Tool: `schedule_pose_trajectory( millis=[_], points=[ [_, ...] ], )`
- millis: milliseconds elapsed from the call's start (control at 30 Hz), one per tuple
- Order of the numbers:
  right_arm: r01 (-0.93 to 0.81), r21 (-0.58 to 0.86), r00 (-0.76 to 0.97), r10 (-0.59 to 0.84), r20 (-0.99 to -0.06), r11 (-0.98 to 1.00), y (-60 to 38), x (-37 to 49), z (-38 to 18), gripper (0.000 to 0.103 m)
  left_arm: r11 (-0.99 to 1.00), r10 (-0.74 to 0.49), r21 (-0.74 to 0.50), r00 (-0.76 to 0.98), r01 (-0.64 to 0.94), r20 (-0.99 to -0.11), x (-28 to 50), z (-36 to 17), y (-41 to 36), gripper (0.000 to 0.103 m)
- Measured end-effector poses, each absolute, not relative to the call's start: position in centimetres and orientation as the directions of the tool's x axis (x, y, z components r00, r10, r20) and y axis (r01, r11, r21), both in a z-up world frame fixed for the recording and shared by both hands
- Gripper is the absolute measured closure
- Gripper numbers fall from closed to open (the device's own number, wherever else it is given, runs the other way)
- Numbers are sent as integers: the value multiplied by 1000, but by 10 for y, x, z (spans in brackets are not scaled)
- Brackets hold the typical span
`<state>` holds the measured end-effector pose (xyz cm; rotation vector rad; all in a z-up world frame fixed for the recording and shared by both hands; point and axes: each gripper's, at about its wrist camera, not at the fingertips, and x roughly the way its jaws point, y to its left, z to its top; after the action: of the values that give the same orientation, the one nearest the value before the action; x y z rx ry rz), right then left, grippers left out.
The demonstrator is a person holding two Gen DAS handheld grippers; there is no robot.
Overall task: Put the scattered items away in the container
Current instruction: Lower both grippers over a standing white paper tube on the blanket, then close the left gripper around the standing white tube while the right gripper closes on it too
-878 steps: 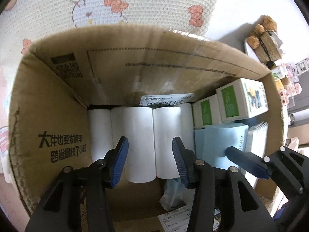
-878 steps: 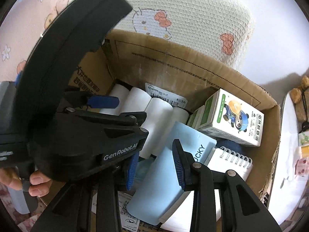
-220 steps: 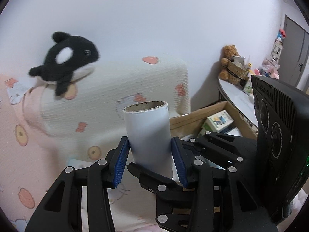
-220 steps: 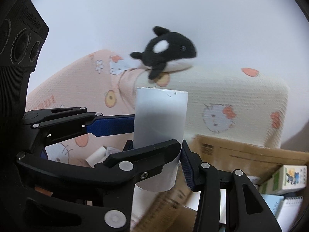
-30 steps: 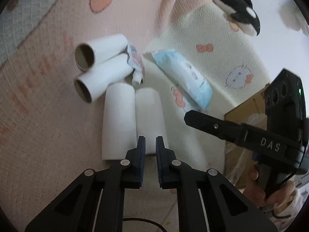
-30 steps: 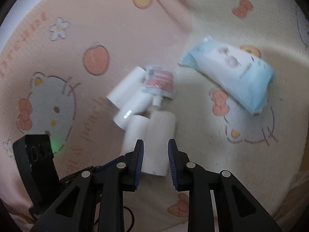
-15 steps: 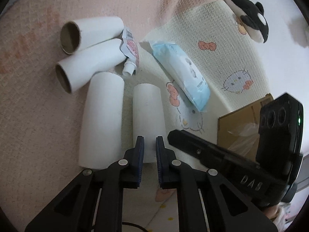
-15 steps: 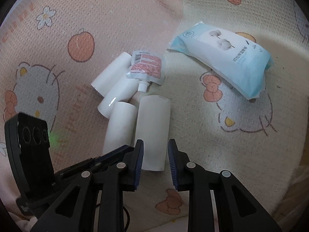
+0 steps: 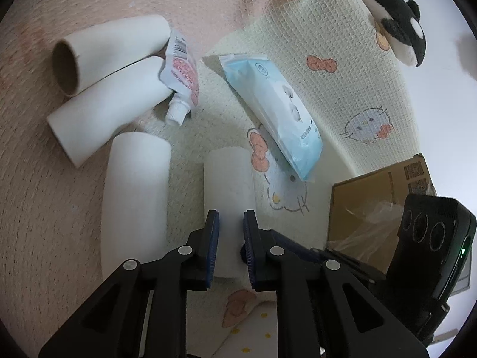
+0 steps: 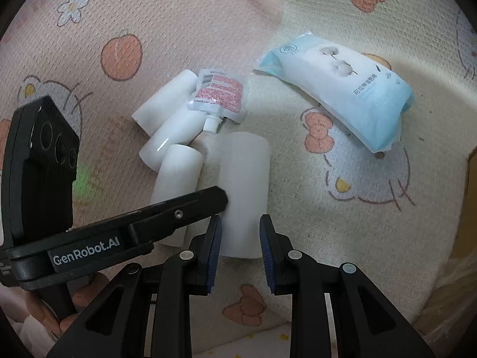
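Two white paper rolls lie side by side on the patterned blanket, a left roll (image 9: 135, 200) and a right roll (image 9: 228, 185) (image 10: 244, 185). My left gripper (image 9: 231, 229) hovers over the near end of the right roll. Its jaws are opening, and the roll shows in the gap below them, not gripped. My right gripper (image 10: 240, 232) sits just short of the same roll, its jaws drawn narrow and holding nothing. Two cardboard tubes (image 9: 110, 47) (image 9: 110, 110), a red-and-white spout pouch (image 9: 180, 80) (image 10: 219, 95) and a blue wipes pack (image 9: 274, 110) (image 10: 342, 95) lie beyond. The cardboard box (image 9: 378, 203) stands at the right.
An orca plush (image 9: 396, 21) rests on the cream cushion at the upper right. The left gripper's body (image 10: 44, 164) and one of its fingers (image 10: 179, 211) cross the lower left of the right wrist view, with a person's hand (image 10: 80, 298) under it.
The left gripper has come closer over the right roll and its jaws have widened. The two rolls now lie further apart. The right gripper has barely moved.
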<state>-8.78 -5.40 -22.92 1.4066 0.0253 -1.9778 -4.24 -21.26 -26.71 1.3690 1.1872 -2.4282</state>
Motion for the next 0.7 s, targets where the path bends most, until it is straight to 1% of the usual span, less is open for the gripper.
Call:
schedule_pose_trajectory(
  millis=[33, 100, 233, 300, 467, 533, 600, 700],
  points=[
    [541, 372, -163, -528, -834, -754, -53, -89, -230, 81, -688, 267, -575, -582, 443, -768, -44, -267, -212, 83],
    [532, 374, -160, -523, -837, -760, -53, -91, -232, 73, -692, 286, -571, -558, 443, -779, -50, -269, -211, 77],
    [530, 368, -170, -521, -836, -764, -55, -93, -238, 68, -765, 281, -504, -497, 400, -821, -65, -264, -203, 74],
    [528, 369, -165, -518, -839, -765, -57, -95, -242, 65, -779, 285, -490, -476, 391, -832, -70, -263, -201, 71],
    [501, 418, -157, -554, -818, -758, -51, -102, -250, 63, -743, 307, -518, -471, 424, -827, -75, -269, -206, 68],
    [494, 433, -157, -567, -809, -754, -50, -104, -252, 63, -735, 295, -514, -474, 441, -830, -77, -269, -206, 67],
    [487, 442, -161, -575, -802, -753, -50, -106, -253, 63, -732, 277, -502, -473, 461, -837, -79, -270, -205, 64],
    [484, 447, -165, -580, -798, -752, -49, -108, -254, 63, -726, 264, -496, -472, 477, -841, -82, -270, -204, 63]
  ],
)
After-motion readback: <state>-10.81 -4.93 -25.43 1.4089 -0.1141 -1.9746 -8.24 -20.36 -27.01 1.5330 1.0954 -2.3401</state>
